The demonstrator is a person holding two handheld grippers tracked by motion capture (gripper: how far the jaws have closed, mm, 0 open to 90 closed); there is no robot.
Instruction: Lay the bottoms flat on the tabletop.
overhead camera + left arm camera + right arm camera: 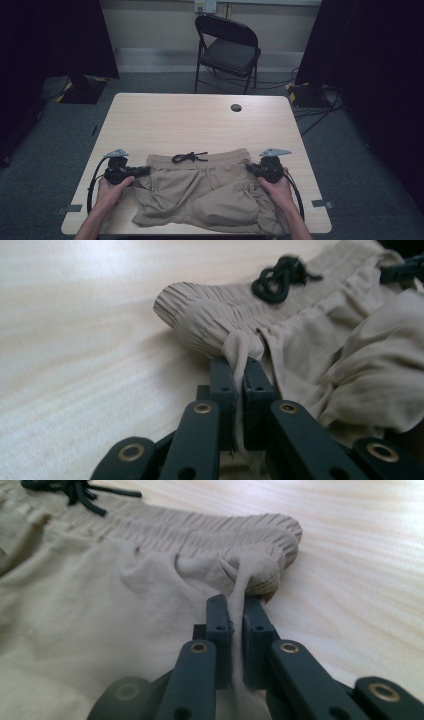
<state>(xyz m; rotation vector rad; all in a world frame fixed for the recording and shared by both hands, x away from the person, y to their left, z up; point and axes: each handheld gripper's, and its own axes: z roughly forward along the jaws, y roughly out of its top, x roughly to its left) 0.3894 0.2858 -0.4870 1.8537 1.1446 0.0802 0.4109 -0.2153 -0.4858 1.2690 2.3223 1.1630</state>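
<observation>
Two pinches of cloth are all I have on these beige shorts (205, 192), one at each end of the waistband. My left hand-held gripper (146, 171) has its jaws closed flat on a thin fold just below the gathered elastic, and my right hand-held gripper (250, 168) is clamped the same way on a small tuck at the opposite hip, with fabric squeezed between the pads in both gripper views. The shorts lie rumpled on the near half of the counter (165, 120), waistband away from me, black drawstring (189, 157) knotted on top at the middle, legs bunched toward my edge. My worry is how little cloth sits in each bite (it looks like a single layer, though I cannot tell for certain from these angles). If I lift or pull outward to spread the garment, a shallow grip could slide off one corner, and the shorts would swing from the other hand and crumple again. If only the front layer is caught, the back would sag and the waist would open instead of staying flat. Uneven pulling could also drag the bunched legs over the near edge, which lies just beside them.
</observation>
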